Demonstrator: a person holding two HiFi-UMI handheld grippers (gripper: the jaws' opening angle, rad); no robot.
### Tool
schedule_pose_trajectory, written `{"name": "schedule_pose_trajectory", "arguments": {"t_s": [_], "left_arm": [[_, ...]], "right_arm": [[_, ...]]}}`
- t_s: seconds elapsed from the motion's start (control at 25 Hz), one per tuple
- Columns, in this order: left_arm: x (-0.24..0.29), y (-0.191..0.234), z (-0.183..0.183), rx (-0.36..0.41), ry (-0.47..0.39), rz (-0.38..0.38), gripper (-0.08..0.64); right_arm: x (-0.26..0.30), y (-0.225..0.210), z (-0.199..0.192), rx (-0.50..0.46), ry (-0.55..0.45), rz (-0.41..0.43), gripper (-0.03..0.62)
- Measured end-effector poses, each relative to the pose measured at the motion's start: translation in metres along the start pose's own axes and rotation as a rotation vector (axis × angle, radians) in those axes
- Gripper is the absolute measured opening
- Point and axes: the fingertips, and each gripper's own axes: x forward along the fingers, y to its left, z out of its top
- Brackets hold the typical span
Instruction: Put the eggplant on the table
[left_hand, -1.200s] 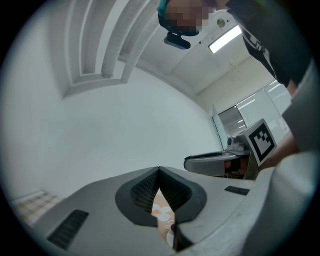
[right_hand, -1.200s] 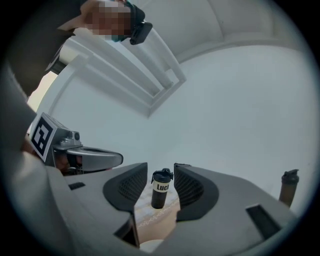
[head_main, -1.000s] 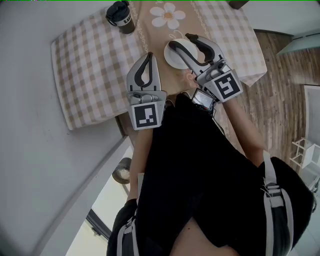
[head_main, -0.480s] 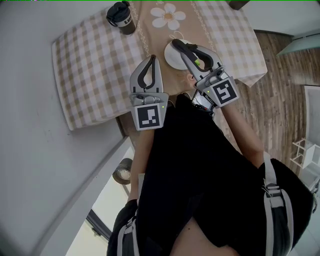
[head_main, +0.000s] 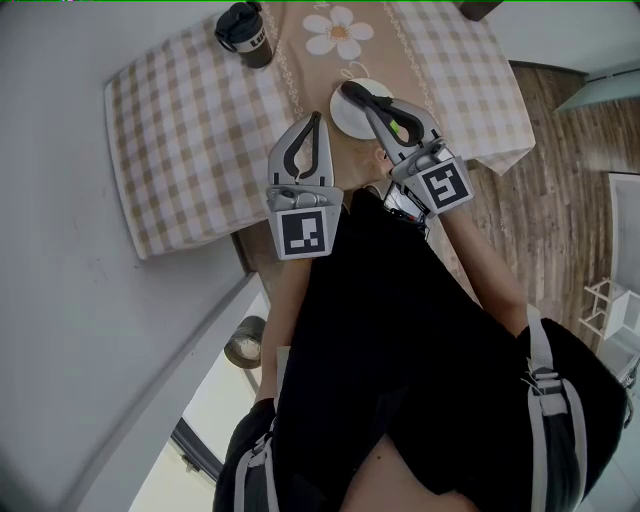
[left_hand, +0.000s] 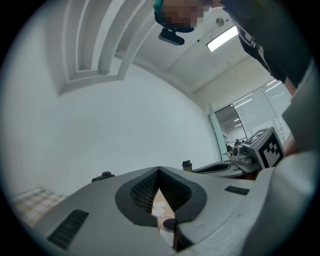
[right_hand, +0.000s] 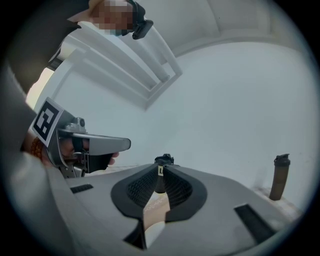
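Note:
In the right gripper view a small dark eggplant (right_hand: 159, 184) stands between the tips of my right gripper (right_hand: 160, 172). The jaws are closing, and the pads look pressed against it. From the head view that gripper (head_main: 349, 91) reaches over a white plate (head_main: 343, 120) on the beige runner and hides the eggplant. Through the gap of my left gripper (left_hand: 159, 170) I see a dark rounded thing (left_hand: 169, 223) on white, possibly the same eggplant. The left gripper (head_main: 316, 118) hangs just left of the plate, shut, with nothing in it.
A checked cloth (head_main: 190, 130) covers the table, with a flower-print runner (head_main: 338, 30) down its middle. A cup with a black lid (head_main: 240, 30) stands at the far left of the runner. A dark bottle (right_hand: 279, 176) stands far right. Wooden floor (head_main: 560, 180) lies beyond the right table edge.
My right gripper's jaws have drawn together from wide open and it has sunk toward the plate. The left gripper has barely shifted.

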Motion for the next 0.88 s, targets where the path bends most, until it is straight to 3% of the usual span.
{"name": "schedule_pose_trajectory", "arguments": {"t_s": [0.88], "left_arm": [[0.0,-0.005,-0.018,-0.009,0.039,-0.015,0.003]], "right_arm": [[-0.005,-0.002,-0.018,0.012,0.037,-0.006,0.006]]}}
